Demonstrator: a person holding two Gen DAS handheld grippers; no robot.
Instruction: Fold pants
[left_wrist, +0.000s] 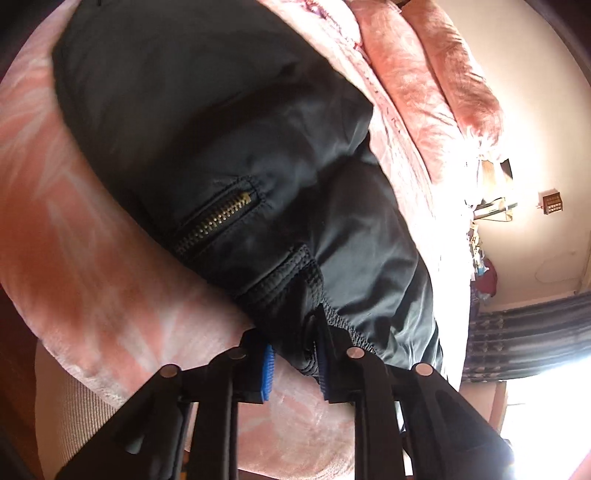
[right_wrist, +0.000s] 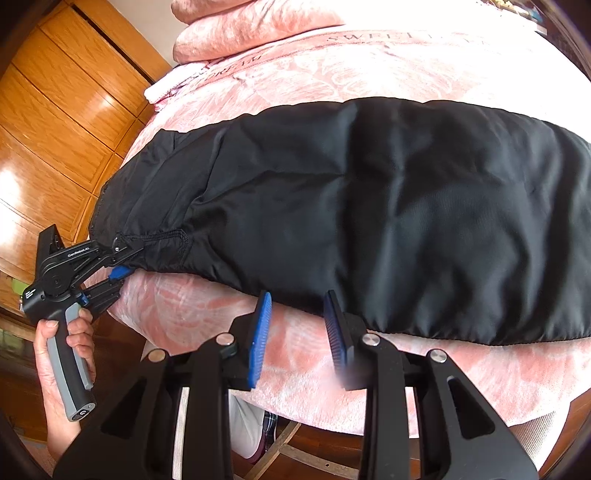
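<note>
Pants (right_wrist: 369, 206), black and shiny, lie lengthwise across the pink bedspread (right_wrist: 332, 74), with the waistband end at the left near the wooden wardrobe (right_wrist: 55, 129) and the near edge hanging just over the bed's near side. At the left, a hand (right_wrist: 62, 365) holds the left gripper (right_wrist: 120, 262), whose jaws grasp the waistband corner. More to the right, the right gripper (right_wrist: 297, 332) stands released with blue pads (right_wrist: 258, 339) apart, just beside the pants' near edge and not holding it.

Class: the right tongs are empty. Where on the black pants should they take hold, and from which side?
Probably the near long edge of the black pants, approached from the bed's front. That edge overhangs the pink bedspread just ahead of the right tongs, so one pad could slide underneath.
</note>
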